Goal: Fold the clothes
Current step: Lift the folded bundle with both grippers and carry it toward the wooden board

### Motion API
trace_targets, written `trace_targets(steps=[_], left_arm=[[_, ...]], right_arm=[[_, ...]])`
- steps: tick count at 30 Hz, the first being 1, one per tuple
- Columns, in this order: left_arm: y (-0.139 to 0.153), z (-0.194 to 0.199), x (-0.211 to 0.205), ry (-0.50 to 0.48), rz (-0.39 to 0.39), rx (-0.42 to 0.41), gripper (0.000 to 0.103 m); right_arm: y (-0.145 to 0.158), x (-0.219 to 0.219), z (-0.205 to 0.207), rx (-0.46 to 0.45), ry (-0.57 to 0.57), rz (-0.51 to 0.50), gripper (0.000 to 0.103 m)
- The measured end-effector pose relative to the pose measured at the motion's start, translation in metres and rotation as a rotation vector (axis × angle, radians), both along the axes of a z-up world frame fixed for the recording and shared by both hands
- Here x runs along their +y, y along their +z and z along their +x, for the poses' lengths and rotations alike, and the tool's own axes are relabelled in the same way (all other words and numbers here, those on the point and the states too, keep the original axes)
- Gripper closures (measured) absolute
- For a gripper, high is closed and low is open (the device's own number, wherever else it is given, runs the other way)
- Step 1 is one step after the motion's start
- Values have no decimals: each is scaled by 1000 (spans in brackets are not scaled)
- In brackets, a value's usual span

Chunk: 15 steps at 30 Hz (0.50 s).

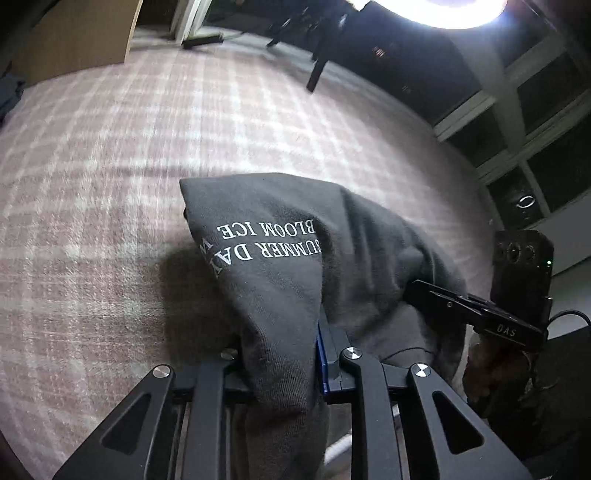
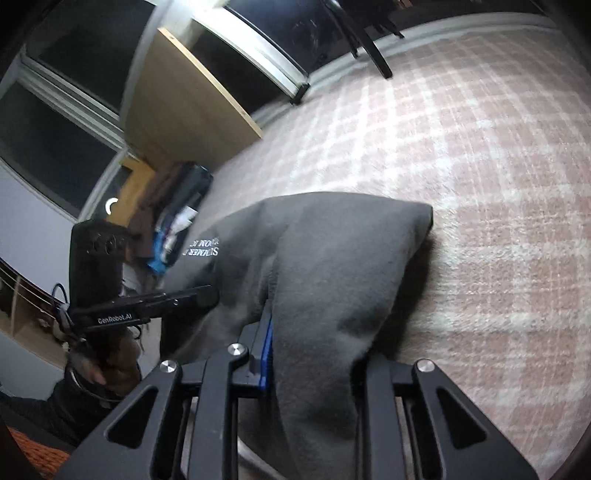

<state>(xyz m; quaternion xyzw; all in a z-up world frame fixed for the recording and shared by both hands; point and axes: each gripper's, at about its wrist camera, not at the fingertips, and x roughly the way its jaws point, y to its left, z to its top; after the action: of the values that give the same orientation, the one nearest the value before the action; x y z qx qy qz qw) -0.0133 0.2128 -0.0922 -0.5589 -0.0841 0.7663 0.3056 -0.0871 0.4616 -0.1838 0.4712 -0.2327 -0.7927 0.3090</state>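
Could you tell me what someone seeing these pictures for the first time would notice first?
The eye goes first to the dark grey sweatshirt with white lettering, filling the middle of both views and held up above the pink checked bedspread. Each edge is pinched: the left gripper and the right gripper are both shut on the cloth. A bright lamp glares at the top of the left view.

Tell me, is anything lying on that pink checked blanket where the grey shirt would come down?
Nothing visible is. Both claws, left and right, grip the grey shirt above the pink checked blanket, and the stretch below and ahead looks bare.
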Motion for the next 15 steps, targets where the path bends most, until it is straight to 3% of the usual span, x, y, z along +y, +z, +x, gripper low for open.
trace_targets(steps=[6,8,12,13,15], left_arm=[[54,33,-37,-3,31,96,83],[74,48,-79,8,50,126,83],[116,56,-122,49,64,218,83],[112,39,-101,63,59,235,83],[129,42,-137,70,60,272,83]], right_arm=[[53,-14,13,96,13,-32,83],[76,-29,14,135,37,-33,83],[117,-80,14,221,92,-28,83],[127,-95,13,241,103,-28,83],[145,-130,11,275,120,-27,83]])
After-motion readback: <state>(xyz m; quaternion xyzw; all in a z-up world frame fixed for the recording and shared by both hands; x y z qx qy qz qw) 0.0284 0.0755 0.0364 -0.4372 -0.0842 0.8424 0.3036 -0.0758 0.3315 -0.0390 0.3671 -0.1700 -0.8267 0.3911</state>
